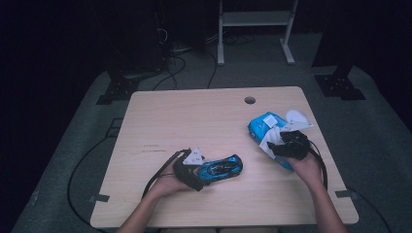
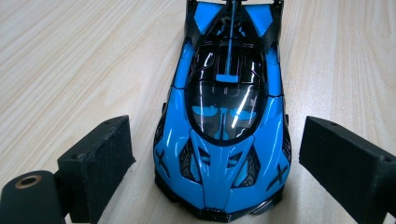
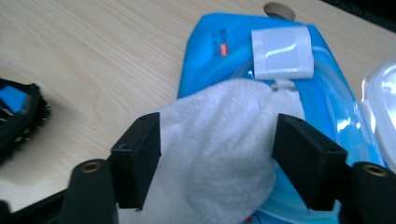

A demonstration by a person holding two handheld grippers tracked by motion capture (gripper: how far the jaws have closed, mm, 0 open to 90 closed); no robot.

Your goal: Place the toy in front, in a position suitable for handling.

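A blue and black toy car (image 1: 221,169) (image 2: 224,140) lies on the wooden table (image 1: 194,121) near its front. My left gripper (image 1: 205,173) (image 2: 217,128) is open, one jaw on each side of the car's nose with a gap on both sides. At the right lies a blue wet-wipe pack (image 1: 262,124) (image 3: 224,51). A white wipe (image 1: 271,137) (image 3: 210,154) sticks out of the pack. My right gripper (image 1: 277,142) (image 3: 217,126) is over the pack, with both pads against the sides of the wipe.
The pack's white lid (image 1: 297,119) (image 3: 380,107) is flipped open to its right, and a white sticker flap (image 3: 280,51) sits on the pack. A round cable hole (image 1: 249,100) is in the table's far edge. Cables trail from both grippers.
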